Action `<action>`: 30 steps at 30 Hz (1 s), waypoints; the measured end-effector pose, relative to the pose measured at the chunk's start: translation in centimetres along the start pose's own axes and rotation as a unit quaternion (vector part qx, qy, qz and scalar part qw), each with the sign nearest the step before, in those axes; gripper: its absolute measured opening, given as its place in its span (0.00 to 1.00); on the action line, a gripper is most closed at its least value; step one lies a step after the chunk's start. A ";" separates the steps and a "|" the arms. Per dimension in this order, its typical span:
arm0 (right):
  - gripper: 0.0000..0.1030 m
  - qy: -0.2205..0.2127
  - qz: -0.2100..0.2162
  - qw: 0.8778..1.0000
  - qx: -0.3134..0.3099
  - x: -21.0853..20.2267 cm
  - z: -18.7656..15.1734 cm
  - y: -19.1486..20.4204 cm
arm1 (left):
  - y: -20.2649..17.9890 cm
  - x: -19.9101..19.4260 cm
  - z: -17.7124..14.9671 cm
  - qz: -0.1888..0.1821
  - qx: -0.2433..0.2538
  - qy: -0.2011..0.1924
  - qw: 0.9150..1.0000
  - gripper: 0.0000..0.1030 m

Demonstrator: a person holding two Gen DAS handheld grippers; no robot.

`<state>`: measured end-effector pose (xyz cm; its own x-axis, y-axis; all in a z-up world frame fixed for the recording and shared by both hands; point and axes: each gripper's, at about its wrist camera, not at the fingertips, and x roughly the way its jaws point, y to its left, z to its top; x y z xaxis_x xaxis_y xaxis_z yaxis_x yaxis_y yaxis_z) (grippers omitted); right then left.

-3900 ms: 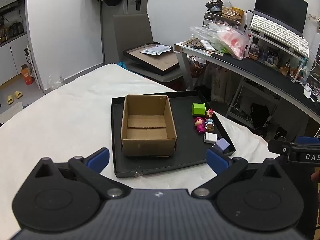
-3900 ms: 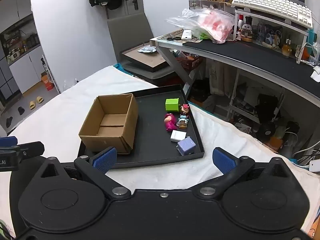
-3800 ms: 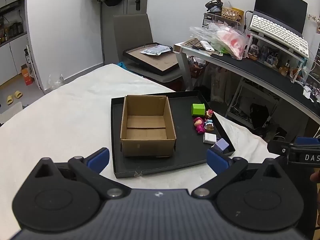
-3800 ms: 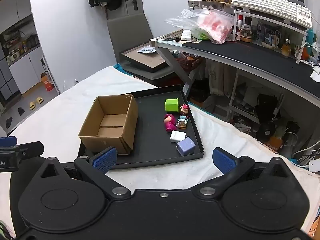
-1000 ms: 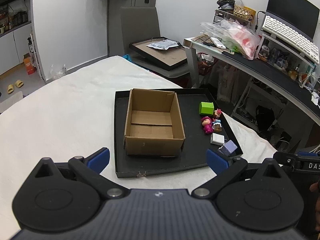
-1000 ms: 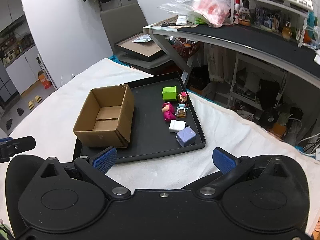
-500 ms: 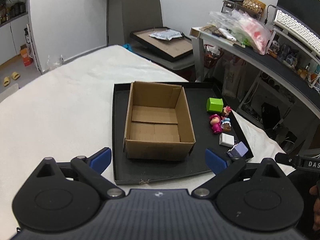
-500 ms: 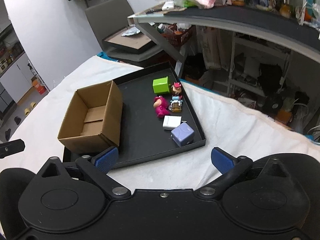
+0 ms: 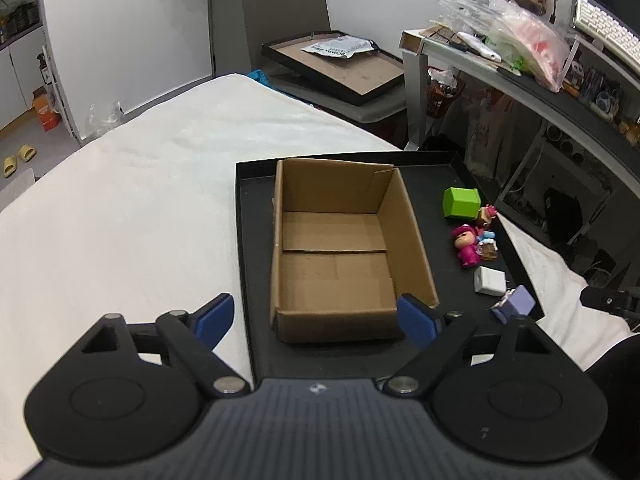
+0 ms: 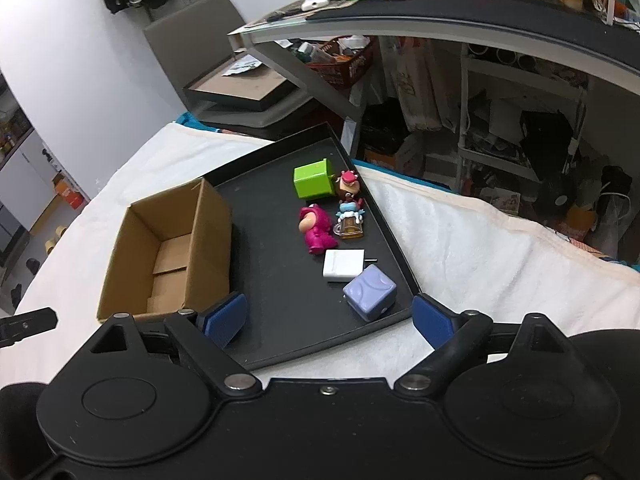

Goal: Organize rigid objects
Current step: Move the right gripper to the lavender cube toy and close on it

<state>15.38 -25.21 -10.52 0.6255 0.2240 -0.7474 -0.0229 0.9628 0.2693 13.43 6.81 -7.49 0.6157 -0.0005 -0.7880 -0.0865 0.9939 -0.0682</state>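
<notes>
Left wrist view: left tongs (image 9: pixel 314 320) gape above the cardboard box (image 9: pixel 340 248), narrowing lately, gripping nothing. Right tongs (image 10: pixel 330 318) likewise hang near the lilac cube (image 10: pixel 370 292), unclenched.

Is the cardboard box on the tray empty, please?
Empty: the cardboard box shows only its bare floor, and the toys lie beside it on the tray.

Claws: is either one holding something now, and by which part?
Nothing is held. The left claw and right claw are both open with empty jaws, which have just been closing a little.
</notes>
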 end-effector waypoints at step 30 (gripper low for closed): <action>0.74 0.079 -0.034 0.992 0.091 9.7 2.2 -1.7 | 3.9 10.3 3.9 -0.029 0.092 0.073 0.993 0.62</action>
<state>23.20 -24.96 -16.92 0.4910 0.1941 -0.8493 0.1659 0.9362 0.3098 22.49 11.16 -13.43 0.4950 -0.0613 -0.8667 0.0990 0.9950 -0.0138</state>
